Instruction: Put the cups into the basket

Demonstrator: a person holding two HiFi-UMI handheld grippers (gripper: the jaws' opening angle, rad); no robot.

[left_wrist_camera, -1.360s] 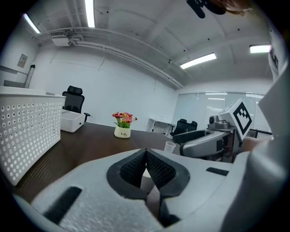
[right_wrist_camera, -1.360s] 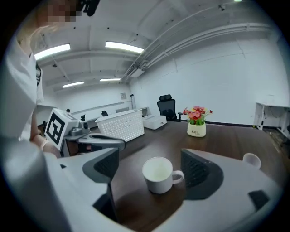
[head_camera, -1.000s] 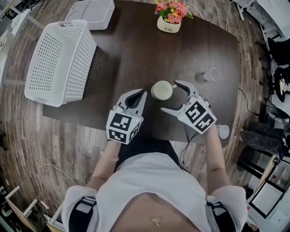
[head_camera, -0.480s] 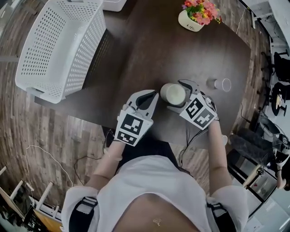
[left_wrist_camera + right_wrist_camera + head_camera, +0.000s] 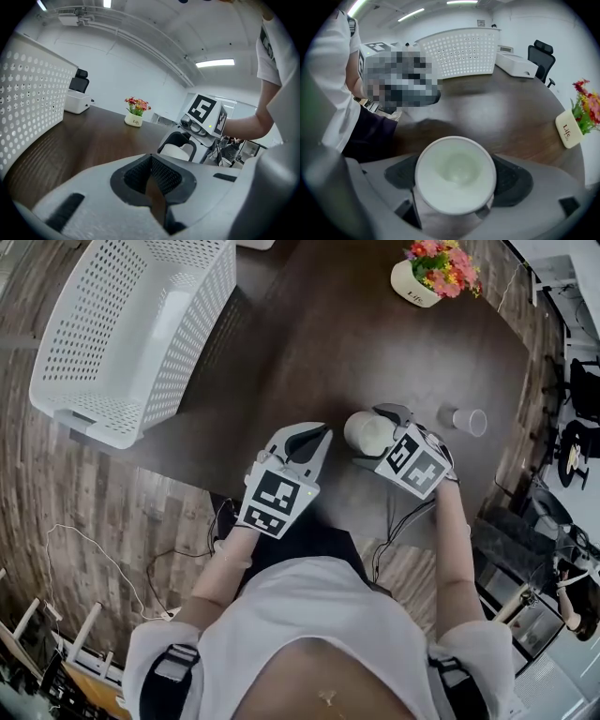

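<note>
Cup [image 5: 454,176]: white paper, mouth facing the right gripper's camera, gripped across its wall by the right gripper [image 5: 375,439], near the front edge of the table [image 5: 309,343]. Left gripper [image 5: 305,439] is clenched on nothing at the cup's 9 o'clock. Basket [image 5: 192,352] sits at 10 o'clock, well apart. Second cup [image 5: 466,420] is at 3 o'clock. Judged light, thin-walled and crushable: hold mid-wall, gentle squeeze.

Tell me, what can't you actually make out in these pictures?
Basket: head view, far end cut off by the top edge; a cup there would go unseen.
Cup in the right tool: right gripper view, its own rim hides its lower wall.
Second cup on the table: head view, too small to see inside.
</note>
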